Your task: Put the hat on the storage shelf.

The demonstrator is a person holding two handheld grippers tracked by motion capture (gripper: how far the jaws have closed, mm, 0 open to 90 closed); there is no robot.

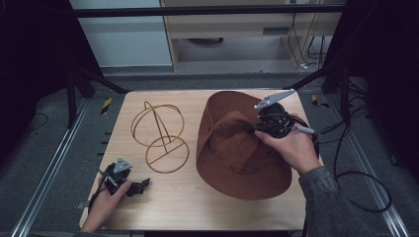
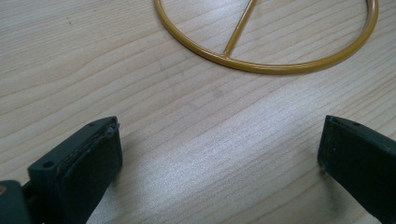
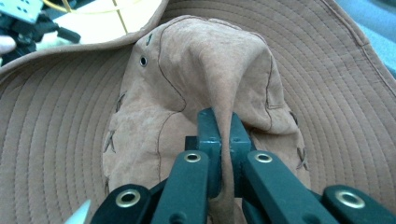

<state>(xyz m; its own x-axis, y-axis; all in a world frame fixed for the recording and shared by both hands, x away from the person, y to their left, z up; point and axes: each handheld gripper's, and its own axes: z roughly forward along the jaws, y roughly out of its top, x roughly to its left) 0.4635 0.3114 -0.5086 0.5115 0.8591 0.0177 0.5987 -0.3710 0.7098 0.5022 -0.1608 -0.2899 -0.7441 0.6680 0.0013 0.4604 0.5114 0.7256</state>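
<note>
The right claw (image 3: pixel 224 140) is clenched on a fold of the hat's (image 3: pixel 201 74) crown: in the right gripper view its two jaws rise from the bottom centre of the frame and come together with a ridge of tan suede pinched between them, the cloth pulled up into a peak just above the tips. The stitched brim spreads out around the crown to both sides of that frame, and its far edge curls up along the top left, where a strip of the table and part of the wire stand show beyond it. In the high view the right claw (image 1: pixel 257 129) sits right of centre, held by a hand (image 1: pixel 291 148) that comes in from the lower right, a grey sleeve behind it. The hat (image 1: pixel 237 158) lies on the right half of the wooden table (image 1: pixel 197 197), its brim lifted at the upper edge and its lower edge resting on the wood. The stand (image 1: pixel 160 136), made of golden wire rings, stands at the centre left of that frame, just beside the hat and apart from it. The left claw (image 1: pixel 141 185) rests low at the lower left of the high view, in the other hand (image 1: pixel 106 200), near the stand's base ring. In the left gripper view its jaws stand wide apart at the bottom corners with bare wood between them, released, and the base ring (image 2: pixel 275 65) with its cross bar curves across the top of the frame.
</note>
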